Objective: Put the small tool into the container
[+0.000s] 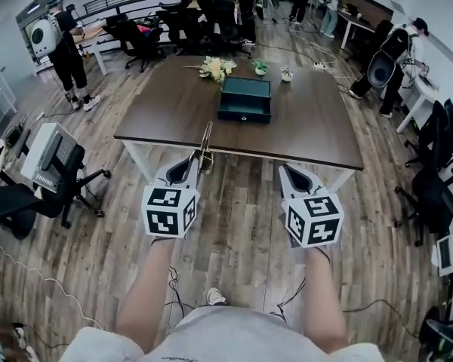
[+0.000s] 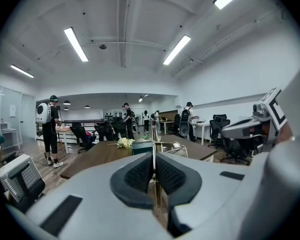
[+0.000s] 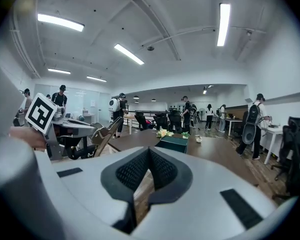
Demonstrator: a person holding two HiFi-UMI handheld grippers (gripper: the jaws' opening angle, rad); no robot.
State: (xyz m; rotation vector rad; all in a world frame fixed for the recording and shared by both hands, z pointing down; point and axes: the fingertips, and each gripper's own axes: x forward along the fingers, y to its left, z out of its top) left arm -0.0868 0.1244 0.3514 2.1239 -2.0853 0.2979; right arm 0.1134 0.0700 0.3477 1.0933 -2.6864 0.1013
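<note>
Down at the lower middle of the head view, your left gripper (image 1: 190, 164) has its jaws pinched shut on the small tool (image 1: 205, 151). It's a thin brassy metal thing, maybe pliers or tongs, poking up and forward out of the pads. The left gripper view shows the same: pads together with the metal shaft clamped between them. Your right gripper (image 1: 293, 173) is closed too, but there's nothing in it. Its own view shows just the pads meeting.

Progress-wise, I'd say you're about halfway. The pickup is sorted and the tool is up in the air in front of you, hanging over the near edge of the table (image 1: 174, 119). The drop-off hasn't happened. The dark green box (image 1: 245, 99) sits upper centre of the frame, out in the middle of the tabletop and well apart from the tool. You'll need to step in or reach over, then let go above it.

As for what's in the box, I honestly can't tell from here. I see no contents, and I'm not even sure whether the top is open or lidded. A bunch of flowers (image 1: 217, 68) and a little potted plant (image 1: 260, 67) sit just behind it.
</note>
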